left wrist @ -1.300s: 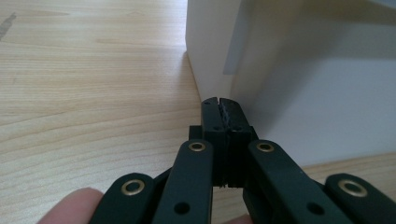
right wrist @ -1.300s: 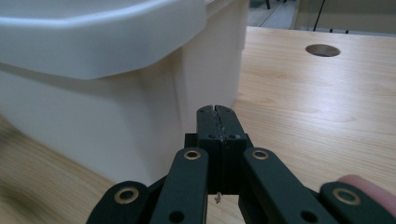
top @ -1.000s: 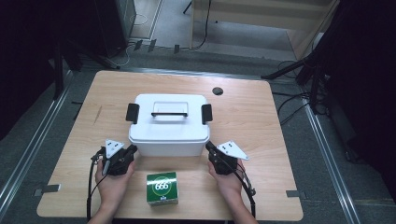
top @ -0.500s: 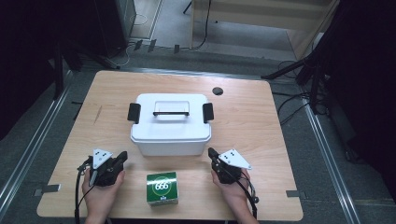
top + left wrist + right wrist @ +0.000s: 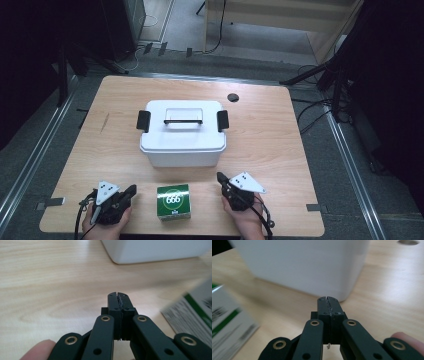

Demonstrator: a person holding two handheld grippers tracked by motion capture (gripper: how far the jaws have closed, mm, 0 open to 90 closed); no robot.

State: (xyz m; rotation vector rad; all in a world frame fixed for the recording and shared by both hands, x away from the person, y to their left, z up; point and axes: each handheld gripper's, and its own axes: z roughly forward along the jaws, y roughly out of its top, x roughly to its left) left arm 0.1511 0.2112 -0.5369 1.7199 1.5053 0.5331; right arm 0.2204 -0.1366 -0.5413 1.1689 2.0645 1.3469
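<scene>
- The left gripper [image 5: 131, 190] is held low at the near left corner of the table [image 5: 260, 125]; in the left gripper view its jaws are pressed flat together with nothing between them [image 5: 117, 294].
- A fingertip [image 5: 37, 350] of the hand holding it is seen at the bottom left of the left gripper view.
- The right gripper [image 5: 220, 177] is held near the front edge at the right; in the right gripper view its jaws are likewise clamped together on nothing [image 5: 328, 299].
- Each gripper is topped by a grey three-cornered plate, and a cable is trailed from each toward the table's near edge.
- A green box [image 5: 173, 201], marked "666" in white on its top, is placed between the two grippers near the front edge, apart from both.
- In the left gripper view the box [image 5: 192, 312] is seen blurred at the right; in the right gripper view it [image 5: 229, 322] is seen blurred at the left.
- A white lidded container [image 5: 182, 132], with a black latch at each end and a handle lying flat on the lid, is set at the middle of the table, beyond the green box and clear of it.
- Its front wall is faced by the right gripper's jaws [image 5: 307, 267]; only its lower corner [image 5: 155, 251] is caught in the left gripper view.
- A small dark round hole [image 5: 233, 97] is seen in the tabletop behind the container, toward the right.
</scene>
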